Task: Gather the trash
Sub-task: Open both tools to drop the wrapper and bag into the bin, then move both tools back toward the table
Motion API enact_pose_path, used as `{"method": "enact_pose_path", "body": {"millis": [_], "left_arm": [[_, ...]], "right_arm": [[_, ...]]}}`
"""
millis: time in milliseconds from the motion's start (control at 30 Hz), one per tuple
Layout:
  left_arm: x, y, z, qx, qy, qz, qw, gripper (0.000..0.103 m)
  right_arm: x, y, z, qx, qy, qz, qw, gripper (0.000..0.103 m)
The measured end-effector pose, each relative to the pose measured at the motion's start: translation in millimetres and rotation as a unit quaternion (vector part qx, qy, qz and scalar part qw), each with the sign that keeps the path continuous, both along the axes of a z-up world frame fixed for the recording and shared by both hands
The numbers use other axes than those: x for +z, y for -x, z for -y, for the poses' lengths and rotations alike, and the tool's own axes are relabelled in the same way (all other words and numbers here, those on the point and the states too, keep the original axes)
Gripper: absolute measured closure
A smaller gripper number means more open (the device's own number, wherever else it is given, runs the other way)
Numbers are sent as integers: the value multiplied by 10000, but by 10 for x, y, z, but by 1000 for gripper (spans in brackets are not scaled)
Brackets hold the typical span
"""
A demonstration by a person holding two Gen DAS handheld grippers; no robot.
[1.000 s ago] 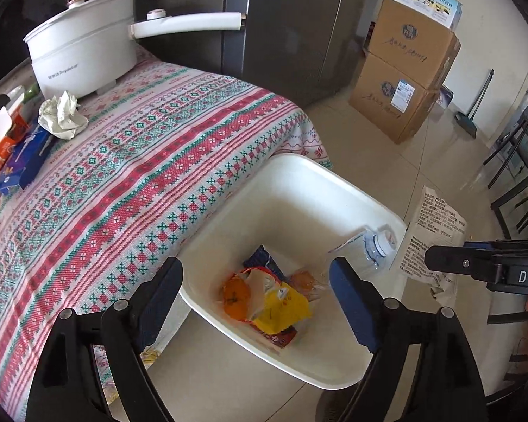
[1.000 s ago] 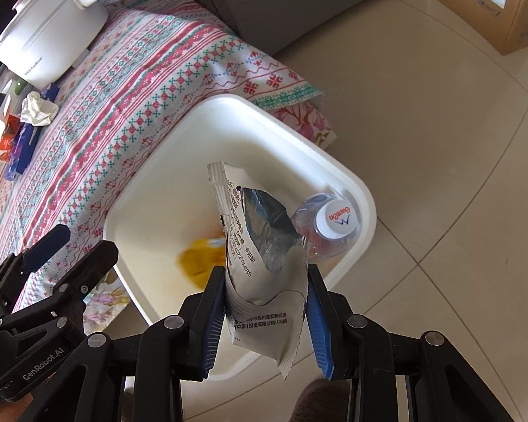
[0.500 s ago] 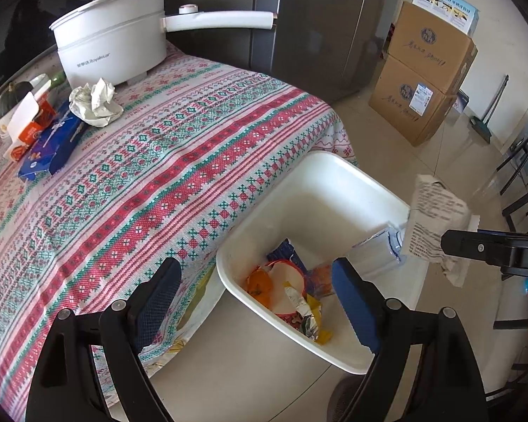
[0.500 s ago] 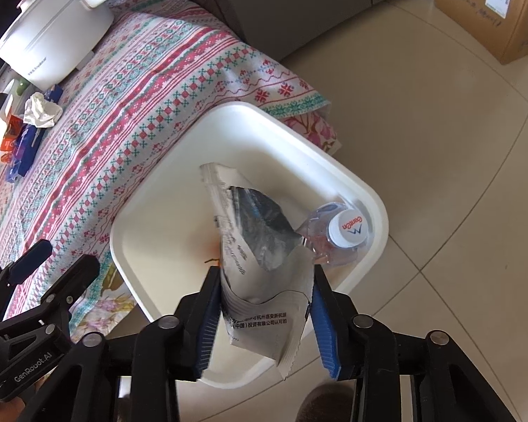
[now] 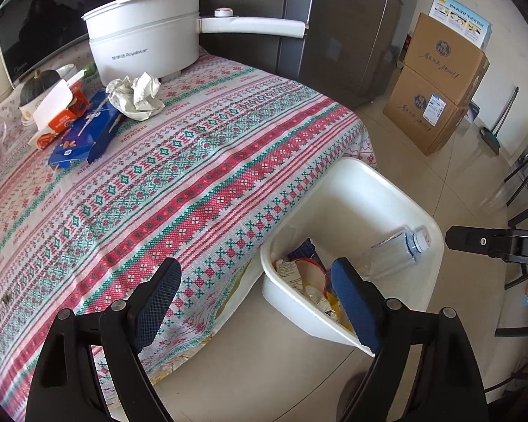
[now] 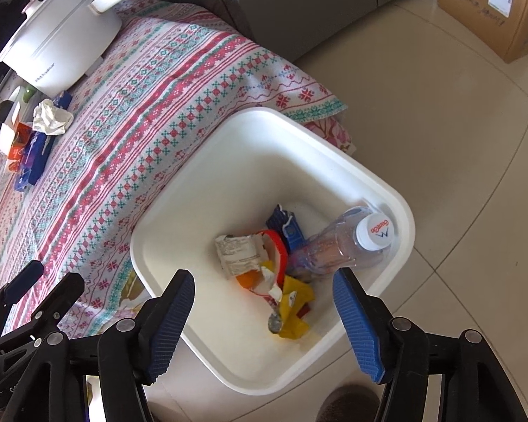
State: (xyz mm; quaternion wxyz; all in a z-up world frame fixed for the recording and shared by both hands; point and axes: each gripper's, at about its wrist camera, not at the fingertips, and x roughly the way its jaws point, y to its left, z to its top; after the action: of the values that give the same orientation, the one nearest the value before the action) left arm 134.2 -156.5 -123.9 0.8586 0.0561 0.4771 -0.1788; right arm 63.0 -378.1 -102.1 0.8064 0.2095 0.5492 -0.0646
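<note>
left wrist view: the left tool (image 5: 253, 302) hangs released, its blue pads spread wide with nothing between them, above the edge of the tabletop (image 5: 179, 190) and the near rim of the white bin (image 5: 387, 190). the bin stands on the tiled floor, tucked against the hanging edge of the patterned cloth. inside it lie a clear plastic bottle (image 5: 394, 253) leaning toward the far right corner, and a heap of wrappers (image 5: 309, 281) at the bottom. still on the tabletop, far left, are a crumpled white paper (image 5: 135, 96), a blue packet (image 5: 88, 133) and an orange and white carton (image 5: 60, 112), all just in front of a white electric pot (image 5: 144, 35). one finger of the right tool (image 5: 489, 242) enters from the right edge. cardboard boxes (image 5: 436, 84) are stacked by the far wall.

right wrist view: the right tool (image 6: 264, 311) hangs over the bin (image 6: 264, 133), its jaws opening and empty. below them a white printed wrapper (image 6: 239, 251) lies on the heap beside a red-rimmed piece, a yellow wrapper (image 6: 294, 311) and a blue packet. the bottle (image 6: 345, 246) leans in the right corner, its white cap uppermost. the left tool (image 6: 28, 292) shows at lower left over the cloth edge.
</note>
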Motion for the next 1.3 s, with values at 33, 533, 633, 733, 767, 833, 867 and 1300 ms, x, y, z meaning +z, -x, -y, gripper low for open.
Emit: {"method": "enact_pose_path", "body": {"millis": [33,533,633,733,767,833,867,1300], "left_arm": [[8,0,-29,17,-3,5,10000,14],[138,-15,-736,558,-42,97,9984,1],[169,-8,-912,708,-98,203,9972,0],[189,-4,-1094,886,-245,325,9952,0],[188,-9,-1154,931,-263,314,9948,0],[174,-21,-1282,1027,-240,254,9941,0],[171,-25,-1347,1076,-223,241,9936,0],[380,-360,-1906,1309,-1,641,9893,0]], "right_arm": [[2,-10,-18,2,-3,2,10000,33],[76,-233,-491,250,31,148,9996,29],[86,-294,-640,357,39,206,9991,27],[87,-355,-808,502,87,260,9984,24],[87,-376,-864,547,112,285,9980,23],[100,-407,-978,646,192,363,9971,15],[107,-425,-1033,694,272,401,9964,10],[160,-750,-1548,1063,443,1000,9883,0]]}}
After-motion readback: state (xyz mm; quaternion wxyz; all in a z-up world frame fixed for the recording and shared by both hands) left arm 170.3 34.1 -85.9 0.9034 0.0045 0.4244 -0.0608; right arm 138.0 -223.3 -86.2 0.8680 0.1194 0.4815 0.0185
